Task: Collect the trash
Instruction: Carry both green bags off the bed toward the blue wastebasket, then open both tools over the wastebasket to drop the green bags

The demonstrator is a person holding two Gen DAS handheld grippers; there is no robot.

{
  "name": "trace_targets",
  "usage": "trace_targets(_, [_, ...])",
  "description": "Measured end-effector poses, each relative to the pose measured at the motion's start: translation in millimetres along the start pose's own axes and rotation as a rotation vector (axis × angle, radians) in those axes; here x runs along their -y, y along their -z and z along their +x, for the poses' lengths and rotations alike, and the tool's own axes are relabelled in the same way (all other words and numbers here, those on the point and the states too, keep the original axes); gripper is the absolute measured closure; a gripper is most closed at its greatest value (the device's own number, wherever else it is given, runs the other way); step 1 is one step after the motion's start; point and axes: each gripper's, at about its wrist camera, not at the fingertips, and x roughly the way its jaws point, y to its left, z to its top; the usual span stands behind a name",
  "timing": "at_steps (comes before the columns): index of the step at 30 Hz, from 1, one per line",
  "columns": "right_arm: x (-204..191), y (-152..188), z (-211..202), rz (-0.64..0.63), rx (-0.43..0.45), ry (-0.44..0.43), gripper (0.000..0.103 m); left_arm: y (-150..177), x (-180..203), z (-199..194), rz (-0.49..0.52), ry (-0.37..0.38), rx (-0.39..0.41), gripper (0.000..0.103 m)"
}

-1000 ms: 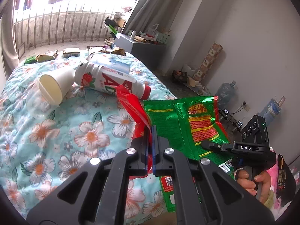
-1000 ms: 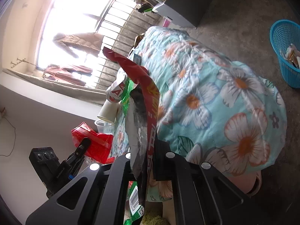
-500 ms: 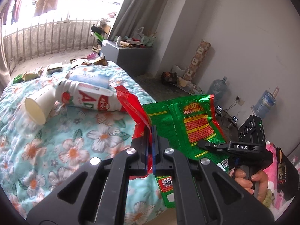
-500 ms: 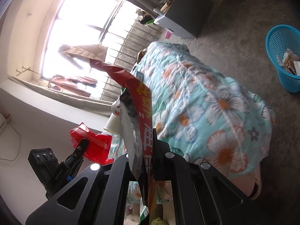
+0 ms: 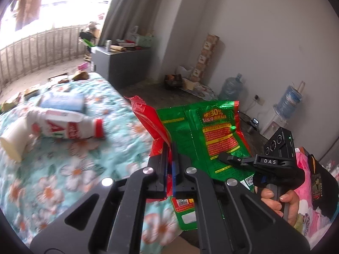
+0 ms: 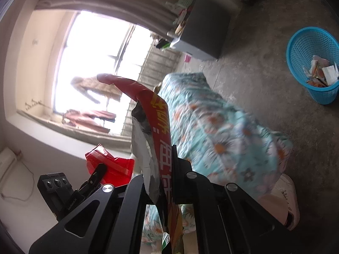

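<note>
My left gripper (image 5: pixel 170 147) is shut on a crumpled red wrapper (image 5: pixel 148 118), held above the bed's edge. My right gripper (image 5: pixel 222 155) is shut on a flattened green and red snack bag (image 5: pixel 201 131), just right of the red wrapper. In the right wrist view the right gripper (image 6: pixel 167 154) holds that bag (image 6: pixel 157 114) edge-on, showing its red face and silver inside. The left gripper (image 6: pixel 99 169) with the red wrapper (image 6: pixel 112 165) is at the lower left. A blue mesh basket (image 6: pixel 296 48) with trash in it stands on the floor at the right.
On the floral bed (image 5: pixel 63 165) lie a white milk bottle (image 5: pixel 70 124), a paper cup (image 5: pixel 12 141) and a blue-white pack (image 5: pixel 61 102). A grey cabinet (image 5: pixel 125 63), water jugs (image 5: pixel 231 86) and a white shoe (image 6: pixel 288 194) are on the concrete floor.
Both grippers have swung away from the bed toward the floor side, still holding their wrappers. The bottle and cup slid left in the left view; the blue basket looms larger.
</note>
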Motion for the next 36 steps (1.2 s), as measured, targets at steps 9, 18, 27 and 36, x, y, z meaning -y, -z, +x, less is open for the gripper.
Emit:
trace_targets(9, [57,-40,-67,0.132,0.222,0.032,0.100,-41,66,81,0.095,0.134,-0.088,0.102])
trace_targets(18, [166,-73,-106,0.412,0.425,0.115,0.100,-51,151,233,0.231,0.201,-0.321,0.102])
trace_targets(27, [279,-117,-76,0.656,0.458,0.178,0.096,-36,196,381,0.274,0.167,-0.488,0.089])
trace_targets(36, [348,-124,-49,0.776,0.424,0.327,0.050,-24,185,435,0.154,0.108,-0.545,0.041])
